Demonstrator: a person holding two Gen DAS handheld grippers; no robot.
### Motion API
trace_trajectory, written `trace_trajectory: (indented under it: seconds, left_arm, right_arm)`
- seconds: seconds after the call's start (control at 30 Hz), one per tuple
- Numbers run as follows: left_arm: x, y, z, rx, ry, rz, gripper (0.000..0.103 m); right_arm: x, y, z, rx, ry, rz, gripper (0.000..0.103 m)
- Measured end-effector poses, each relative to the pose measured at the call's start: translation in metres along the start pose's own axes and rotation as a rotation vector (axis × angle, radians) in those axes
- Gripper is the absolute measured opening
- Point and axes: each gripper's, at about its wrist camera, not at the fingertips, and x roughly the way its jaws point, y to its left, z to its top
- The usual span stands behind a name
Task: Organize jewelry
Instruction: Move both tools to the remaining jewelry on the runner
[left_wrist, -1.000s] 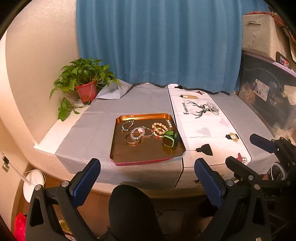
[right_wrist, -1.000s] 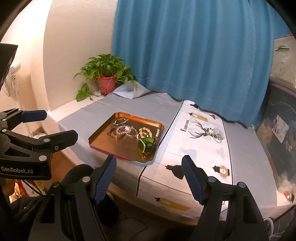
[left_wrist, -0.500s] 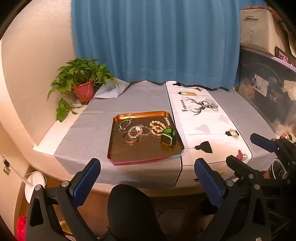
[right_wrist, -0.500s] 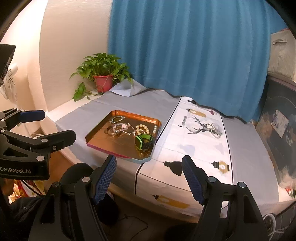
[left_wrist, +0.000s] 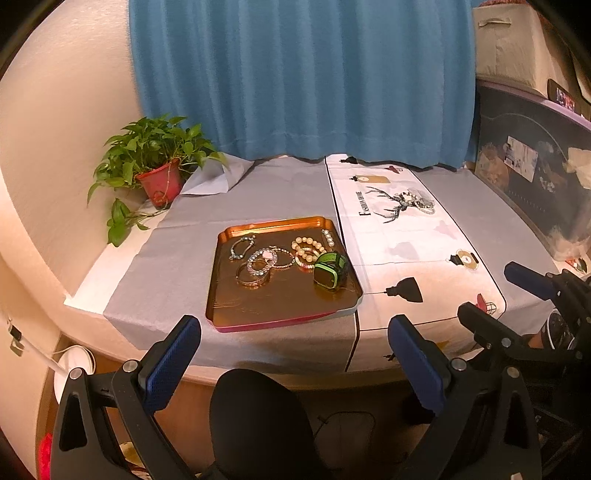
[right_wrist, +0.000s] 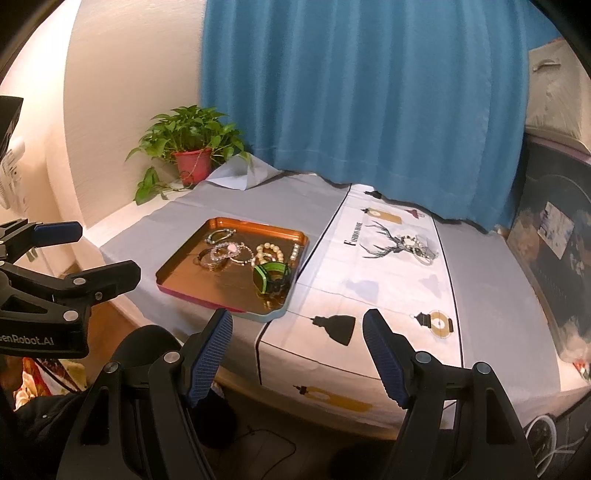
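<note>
A copper tray lies on the grey tablecloth near the table's front edge. It holds several bracelets, a cream bead bracelet and a green and black watch. More jewelry lies on the deer print of the white runner. My left gripper is open and empty, in front of and below the table edge. My right gripper is open and empty, near the front edge to the right of the tray.
A potted plant stands at the back left by the wall. A blue curtain hangs behind the table. A dark cabinet and a storage box stand on the right. A black chair back is below the table edge.
Both grippers have drifted slightly, with the tray shifting a little in each view. Both stay open and empty. Nothing on the table has moved.
</note>
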Motion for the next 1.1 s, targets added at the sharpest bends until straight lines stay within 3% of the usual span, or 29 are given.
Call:
trace_trajectory:
  seconds: [0.27,0.53,0.67,0.87,1.0,1.1]
  left_arm:
    - [0.02,-0.011,0.011,-0.004,0.045,-0.032,0.101]
    - [0.053,-0.025,0.041,-0.022,0.08,-0.045,0.101]
    - [0.08,-0.038,0.067,-0.039,0.094,-0.068,0.101]
    - [0.136,-0.075,0.113,0.026,0.089,-0.047,0.101]
    - [0.188,-0.102,0.146,0.048,0.103,-0.104,0.101]
    - [0.234,-0.126,0.176,0.059,0.068,-0.16,0.101]
  right_arm:
    - [0.011,-0.023,-0.005,0.043,0.014,-0.013,0.074]
    - [0.033,-0.071,-0.009,0.115,0.041,-0.058,0.074]
    - [0.049,-0.113,-0.006,0.174,0.047,-0.101,0.074]
    - [0.1,-0.208,0.004,0.308,0.069,-0.174,0.074]
    - [0.156,-0.264,0.017,0.363,0.096,-0.187,0.074]
    - [0.201,-0.3,0.03,0.4,0.128,-0.168,0.074]
